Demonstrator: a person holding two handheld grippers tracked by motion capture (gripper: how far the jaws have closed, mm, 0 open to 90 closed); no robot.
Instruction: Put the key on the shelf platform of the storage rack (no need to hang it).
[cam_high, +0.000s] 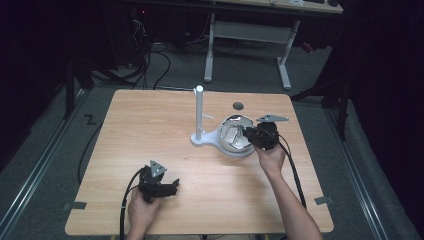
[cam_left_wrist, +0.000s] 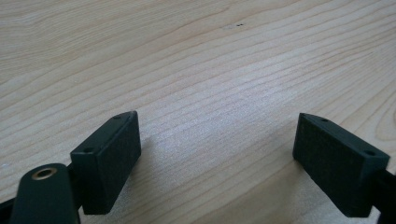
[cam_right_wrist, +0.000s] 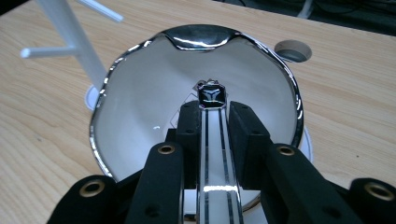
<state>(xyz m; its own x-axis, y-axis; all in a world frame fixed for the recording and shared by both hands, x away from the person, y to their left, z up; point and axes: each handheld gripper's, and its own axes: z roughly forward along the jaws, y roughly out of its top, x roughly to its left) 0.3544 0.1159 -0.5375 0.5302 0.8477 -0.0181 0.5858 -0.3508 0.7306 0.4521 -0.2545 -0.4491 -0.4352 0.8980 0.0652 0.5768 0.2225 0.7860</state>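
A white bowl with a shiny chrome rim (cam_right_wrist: 200, 36) sits on the white base of a stand with a thin upright post (cam_high: 199, 112) and side pegs. My right gripper (cam_right_wrist: 214, 107) reaches over the bowl's near edge and is shut on a narrow white strap with dark lines (cam_right_wrist: 214, 140). The strap ends in a small dark square face (cam_right_wrist: 212, 96) above the bowl's floor. In the high view the right gripper (cam_high: 248, 133) is at the bowl (cam_high: 234, 120). My left gripper (cam_left_wrist: 217, 140) rests low over bare wood near the table's front left (cam_high: 169, 186), its jaws wide apart with nothing between them.
The light wooden table (cam_high: 150, 130) has a round cable hole (cam_high: 238, 106) just behind the bowl. The post's pegs (cam_right_wrist: 46, 51) stick out to the left of the bowl. Cables trail from both grippers toward the front edge. Dark floor and a desk frame lie beyond.
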